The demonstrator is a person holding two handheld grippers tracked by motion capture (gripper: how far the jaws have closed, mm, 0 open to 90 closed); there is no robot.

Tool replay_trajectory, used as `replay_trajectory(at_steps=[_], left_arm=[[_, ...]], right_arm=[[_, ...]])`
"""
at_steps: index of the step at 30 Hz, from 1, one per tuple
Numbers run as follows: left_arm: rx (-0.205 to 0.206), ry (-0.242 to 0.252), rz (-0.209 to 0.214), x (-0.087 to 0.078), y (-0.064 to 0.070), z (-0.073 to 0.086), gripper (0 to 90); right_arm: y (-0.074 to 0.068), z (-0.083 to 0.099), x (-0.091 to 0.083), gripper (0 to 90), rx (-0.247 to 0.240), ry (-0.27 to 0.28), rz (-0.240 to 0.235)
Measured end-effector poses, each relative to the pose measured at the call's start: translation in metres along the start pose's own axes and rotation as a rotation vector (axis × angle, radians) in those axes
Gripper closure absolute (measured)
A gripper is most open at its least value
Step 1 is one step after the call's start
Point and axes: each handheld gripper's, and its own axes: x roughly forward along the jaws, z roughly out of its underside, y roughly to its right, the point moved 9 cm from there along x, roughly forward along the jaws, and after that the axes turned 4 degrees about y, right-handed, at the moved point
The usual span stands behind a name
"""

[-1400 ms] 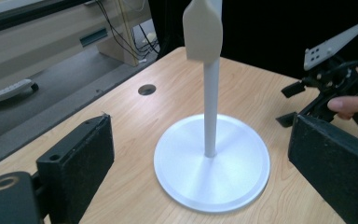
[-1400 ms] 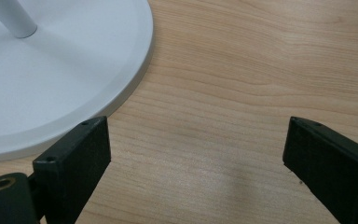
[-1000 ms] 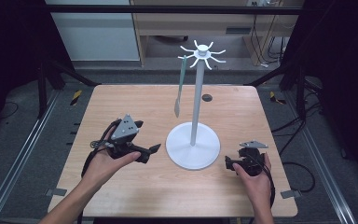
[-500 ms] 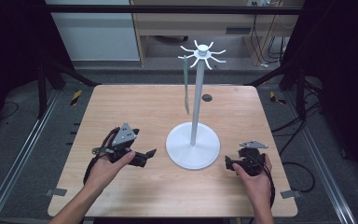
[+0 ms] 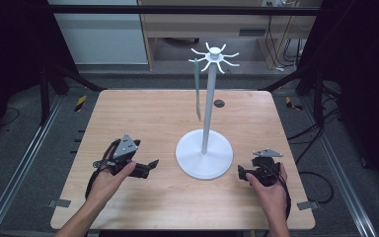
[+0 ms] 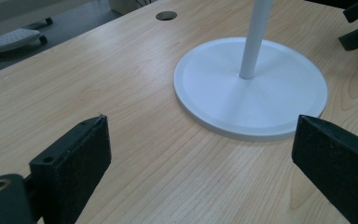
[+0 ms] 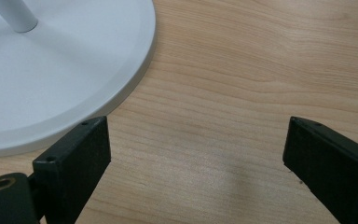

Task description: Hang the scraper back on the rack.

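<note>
— On the wooden table (image 5: 128,113), how many things stood, and where?

— One white stand (image 5: 205,155), upright near the table's middle: a round base, a single slim pole, and a crown of short hooks at the top. One long grey utensil (image 5: 197,89) hung from a hook on the stand's left side, its tip clear of the tabletop. What kind of utensil it was could not be told. One dark round hole (image 5: 219,103) marked the tabletop behind the stand.

— And the grippers?

— Two, one in each of the person's hands. The left gripper (image 5: 145,168) sat low over the table near the front edge, left of the base and apart from it, its jaws pointed toward the stand. The left gripper view showed both black jaws spread wide with nothing between them but bare wood, the base (image 6: 251,88) just ahead.

— The right one?

— The right gripper (image 5: 244,174) rested just beside the base's right rim. The right gripper view showed its two jaws likewise spread and empty, the base's edge (image 7: 65,93) close to one jaw.

— Anything gripped?

— Nothing; the utensil hung well apart from both grippers.
</note>
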Motion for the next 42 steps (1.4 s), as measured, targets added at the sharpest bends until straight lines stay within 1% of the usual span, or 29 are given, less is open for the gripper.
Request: replay_trajectory(at_steps=[3, 19, 31, 34, 37, 42], left_arm=[[-0.008, -0.005, -0.009, 0.000, -0.004, 0.007, 4.2], [-0.037, -0.021, -0.041, -0.003, -0.020, 0.031, 4.2], [-0.051, -0.059, -0.079, -0.006, -0.035, 0.053, 4.2], [-0.062, -0.066, -0.085, -0.007, -0.039, 0.057, 4.2], [-0.059, -0.082, -0.092, -0.006, -0.042, 0.062, 4.3], [-0.069, -0.096, -0.108, -0.007, -0.049, 0.070, 4.3]], right_arm=[[0.000, 0.000, 0.000, 7.8, 0.001, -0.002, -0.001], [-0.001, 0.001, 0.001, 7.8, -0.001, -0.007, -0.001], [-0.001, 0.001, 0.001, 7.8, -0.002, -0.009, -0.002], [-0.001, 0.001, 0.001, 7.8, -0.003, -0.009, -0.003], [-0.001, 0.002, 0.001, 7.8, -0.003, -0.009, -0.001], [-0.002, 0.002, 0.001, 7.8, -0.004, -0.010, -0.002]])
